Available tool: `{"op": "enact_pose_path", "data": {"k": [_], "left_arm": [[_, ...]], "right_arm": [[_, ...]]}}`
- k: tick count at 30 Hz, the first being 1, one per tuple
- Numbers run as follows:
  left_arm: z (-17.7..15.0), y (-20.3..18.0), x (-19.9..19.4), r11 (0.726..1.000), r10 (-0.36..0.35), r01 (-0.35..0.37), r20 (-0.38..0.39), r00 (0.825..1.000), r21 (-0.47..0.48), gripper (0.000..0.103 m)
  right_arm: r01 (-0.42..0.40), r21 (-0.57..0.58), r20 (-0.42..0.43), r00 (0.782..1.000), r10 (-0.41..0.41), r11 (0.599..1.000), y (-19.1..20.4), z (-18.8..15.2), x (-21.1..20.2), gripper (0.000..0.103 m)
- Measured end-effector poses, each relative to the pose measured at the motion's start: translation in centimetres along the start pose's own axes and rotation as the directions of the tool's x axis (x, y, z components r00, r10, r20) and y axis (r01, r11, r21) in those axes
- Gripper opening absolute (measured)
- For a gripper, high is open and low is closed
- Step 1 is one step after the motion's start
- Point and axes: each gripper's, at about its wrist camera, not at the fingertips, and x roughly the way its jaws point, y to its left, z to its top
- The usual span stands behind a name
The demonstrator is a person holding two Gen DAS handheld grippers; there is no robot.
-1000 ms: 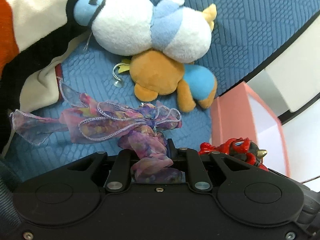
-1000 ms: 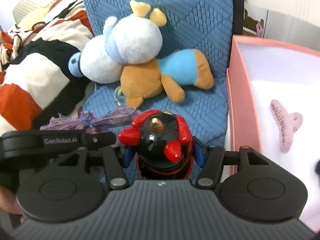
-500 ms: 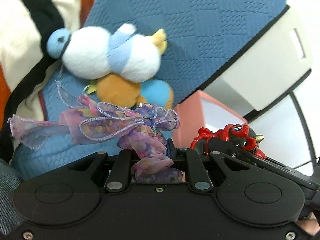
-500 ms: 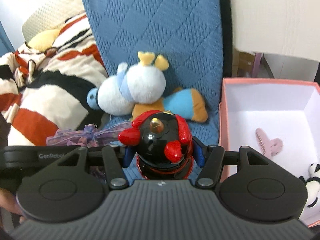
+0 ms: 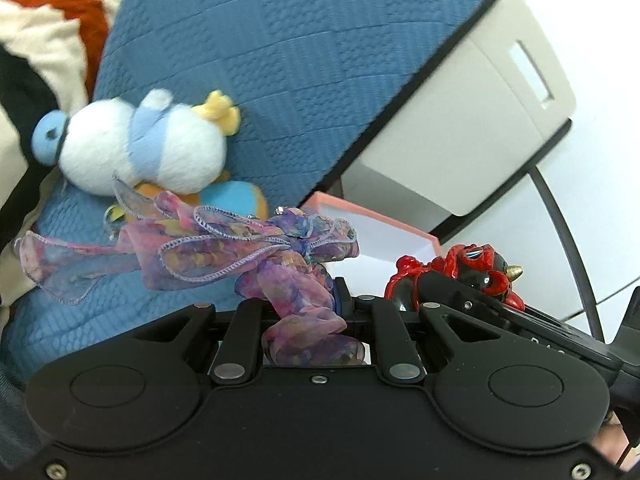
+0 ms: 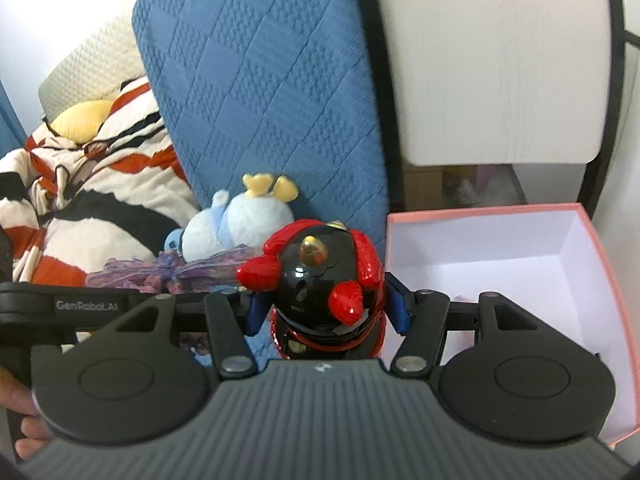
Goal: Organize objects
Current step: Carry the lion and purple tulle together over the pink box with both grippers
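Note:
My left gripper [image 5: 306,300] is shut on a sheer purple-pink bow scrunchie [image 5: 224,248] and holds it in the air above the blue seat cushion [image 5: 260,60]. My right gripper [image 6: 326,312] is shut on a black and red toy figure [image 6: 320,280], which also shows in the left wrist view [image 5: 460,276]. The scrunchie also shows in the right wrist view [image 6: 172,272]. The pink box [image 6: 612,280] with a white inside stands to the right of the toy. A white and blue plush [image 5: 140,144] lies on an orange and blue plush [image 5: 236,200] on the seat.
A striped orange, black and cream blanket [image 6: 80,184] lies left of the cushion, with a yellow pillow [image 6: 80,114] behind it. A beige fabric bin [image 6: 496,60] on a black frame stands behind the pink box.
Both grippers have lifted up and back from the seat with their objects. The plush toys look smaller and farther. The pink box interior has come more into view on the right.

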Motion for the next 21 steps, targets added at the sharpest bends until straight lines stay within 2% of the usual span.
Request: {"op": "enact_pose_path", "data": {"k": [5,10,18,21], "left_arm": [[0.0,-3.2,0.8,0.999,-0.015,0.015,-0.002,1.000,0.034,0.014],[-0.9,-6.1,3.2,0.997,-0.031,0.034,-0.037,0.999,0.063,0.014],[-3.6,-9.4,7.8,0.994,-0.076,0.086,-0.134,0.988,0.074,0.014],[-4.6,-10.2,9.5,0.993,-0.067,0.082,-0.170,0.983,0.080,0.014]], "right_arm": [[0.010,0.008,0.028,1.000,-0.010,1.000,-2.3,0.3,-1.7,0.061],[0.033,0.041,0.042,0.999,-0.035,0.999,-5.4,-0.7,-2.9,0.061],[0.105,0.108,0.005,0.994,-0.106,0.989,-11.1,-3.8,-3.2,0.061],[0.131,0.119,-0.014,0.991,-0.131,0.984,-12.8,-5.0,-2.9,0.061]]}}
